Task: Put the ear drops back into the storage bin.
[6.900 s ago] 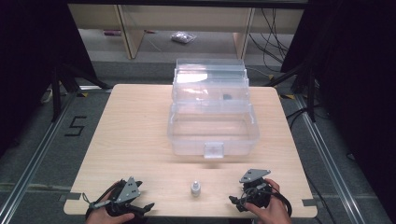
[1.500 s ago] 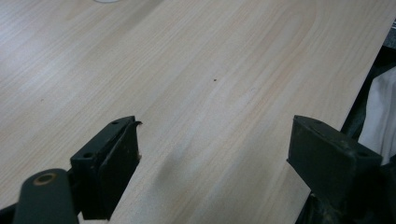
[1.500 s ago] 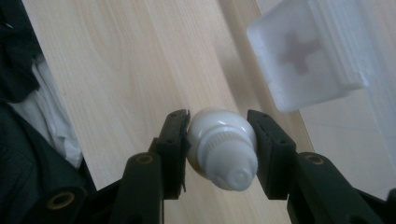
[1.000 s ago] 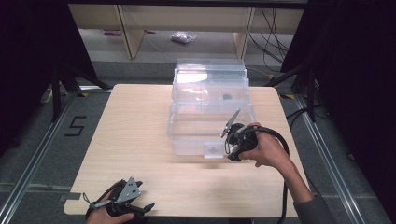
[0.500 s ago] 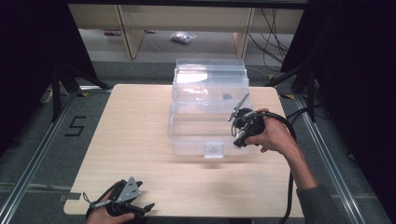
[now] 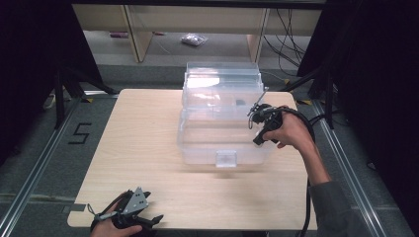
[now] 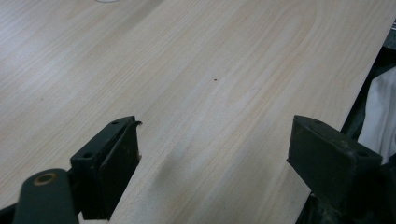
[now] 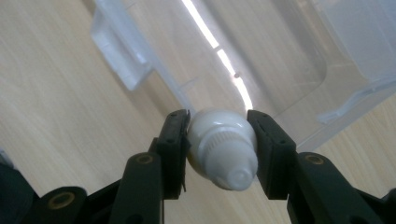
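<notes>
A small white bottle-shaped piece [image 8: 223,147] with a ribbed neck sits clamped between the jaws of my right gripper [image 8: 219,140]. That right gripper [image 6: 258,138] hangs over the right side of a clear plastic box [image 6: 197,148] with its lid open, at the middle of the wooden table [image 6: 138,138]. Below the jaws I see the box's wall and floor [image 8: 280,56] and its front latch [image 8: 116,65]. My left gripper [image 6: 150,218] rests at the table's front left edge, and its jaws [image 7: 215,154] stand wide apart over bare wood.
The box's open lid [image 6: 222,81] stands upright at the back. Its latch [image 6: 226,158] faces the person. A cable [image 6: 309,197] trails from the right gripper along the forearm. Shelving and floor lie beyond the table's far edge.
The right gripper has carried the white piece from the table's front edge to the box. Over the last second it drifted farther back and right over the box. The left gripper stayed still.
</notes>
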Demonstrator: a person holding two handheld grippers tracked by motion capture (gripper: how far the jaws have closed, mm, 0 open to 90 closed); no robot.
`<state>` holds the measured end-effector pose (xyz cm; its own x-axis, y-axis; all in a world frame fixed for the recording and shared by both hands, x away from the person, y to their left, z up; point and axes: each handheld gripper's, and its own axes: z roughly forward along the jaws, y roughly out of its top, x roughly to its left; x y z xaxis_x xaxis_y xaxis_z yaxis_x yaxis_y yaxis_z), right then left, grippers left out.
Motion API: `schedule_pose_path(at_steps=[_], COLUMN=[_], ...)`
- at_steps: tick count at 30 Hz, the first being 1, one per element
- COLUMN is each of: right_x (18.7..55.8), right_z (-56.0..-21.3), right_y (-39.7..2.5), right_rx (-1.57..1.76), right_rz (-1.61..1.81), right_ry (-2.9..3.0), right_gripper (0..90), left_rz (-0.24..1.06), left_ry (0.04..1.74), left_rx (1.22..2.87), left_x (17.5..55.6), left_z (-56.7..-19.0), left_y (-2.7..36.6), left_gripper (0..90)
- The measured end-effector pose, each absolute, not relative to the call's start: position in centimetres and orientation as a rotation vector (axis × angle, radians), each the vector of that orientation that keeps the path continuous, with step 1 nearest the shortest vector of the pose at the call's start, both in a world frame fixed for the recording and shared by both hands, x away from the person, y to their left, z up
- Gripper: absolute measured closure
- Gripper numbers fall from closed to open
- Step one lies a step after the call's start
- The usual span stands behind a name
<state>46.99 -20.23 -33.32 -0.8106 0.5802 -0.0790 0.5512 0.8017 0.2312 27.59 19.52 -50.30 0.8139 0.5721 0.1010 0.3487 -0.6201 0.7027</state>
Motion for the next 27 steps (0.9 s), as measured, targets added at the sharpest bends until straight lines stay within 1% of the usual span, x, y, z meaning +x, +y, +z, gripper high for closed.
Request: schedule_pose_path(at_steps=[3, 10, 22, 24, 26, 27], right_x=[47.7, 49.2, 51.2, 51.5, 51.8, 51.9], right_z=[-33.7, -34.6, -36.7, -37.1, -37.4, -37.6], right_y=[-20.6, -21.1, -20.7, -20.6, -20.4, -20.1], right_rx=[0.936, 0.971, 1.073, 1.055, 1.090, 1.180], right_rz=[0.278, 0.241, 0.165, 0.137, 0.130, 0.113], right_ry=[2.839, 2.827, 2.822, 2.831, 2.834, 2.836], right_gripper=[60.2, 60.2, 60.2, 60.2, 60.2, 60.2], left_rz=[0.404, 0.407, 0.403, 0.410, 0.409, 0.399], left_ry=[0.693, 0.682, 0.690, 0.668, 0.669, 0.689], left_rx=[2.284, 2.286, 2.282, 2.290, 2.289, 2.283], left_x=[27.4, 27.5, 27.4, 27.5, 27.5, 27.4], left_z=[-50.4, -50.4, -50.4, -50.3, -50.3, -50.3], left_y=[19.4, 19.4, 19.4, 19.4, 19.4, 19.4], left_gripper=[16.0, 15.9, 16.0, 16.0, 16.0, 16.0])
